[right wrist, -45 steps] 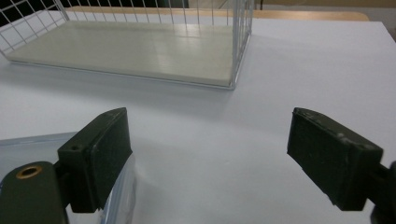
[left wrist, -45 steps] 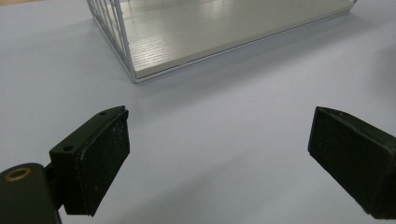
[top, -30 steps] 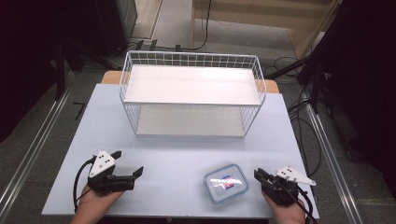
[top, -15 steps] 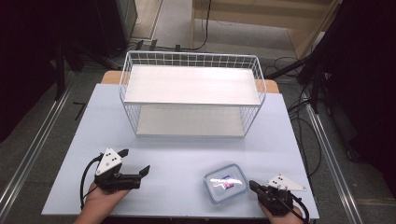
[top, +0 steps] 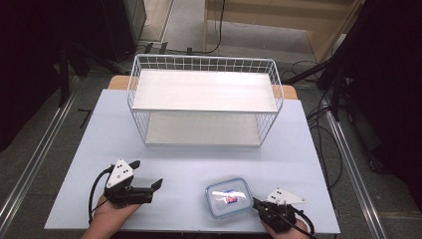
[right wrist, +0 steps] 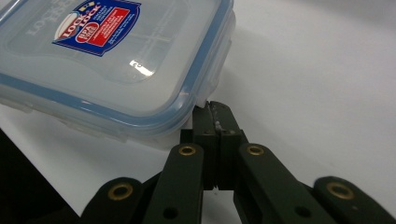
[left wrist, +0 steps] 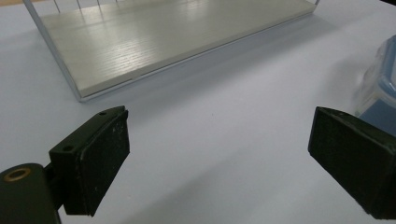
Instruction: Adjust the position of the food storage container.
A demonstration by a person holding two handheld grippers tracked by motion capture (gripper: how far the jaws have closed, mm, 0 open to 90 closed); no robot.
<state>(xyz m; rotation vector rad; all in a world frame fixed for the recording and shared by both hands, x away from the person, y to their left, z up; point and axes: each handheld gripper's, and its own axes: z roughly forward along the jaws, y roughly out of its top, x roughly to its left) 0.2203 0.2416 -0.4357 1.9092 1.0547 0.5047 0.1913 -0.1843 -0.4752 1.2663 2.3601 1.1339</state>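
A clear plastic container (top: 229, 197) with a blue-rimmed lid and a red and blue label lies flat near the table's front edge. My right gripper (top: 256, 203) is just right of it, low on the table. In the right gripper view its jaws (right wrist: 215, 111) are shut together, and their tips touch the container (right wrist: 107, 56) at a side flap near a corner. My left gripper (top: 148, 174) rests at the front left, held in a hand. It stands open (left wrist: 219, 158) with bare table between its pads. The container's edge (left wrist: 380, 79) shows beyond its right pad.
A white wire basket shelf (top: 204, 99) with two pale boards stands across the back middle of the light table (top: 199, 159). Its lower board (left wrist: 163, 42) lies ahead of the left gripper. Cables and dark stands flank the table on the floor.
The right gripper has dropped toward the front edge and moved left up against the container, with its jaws shut. The left gripper has slid a little to the right.
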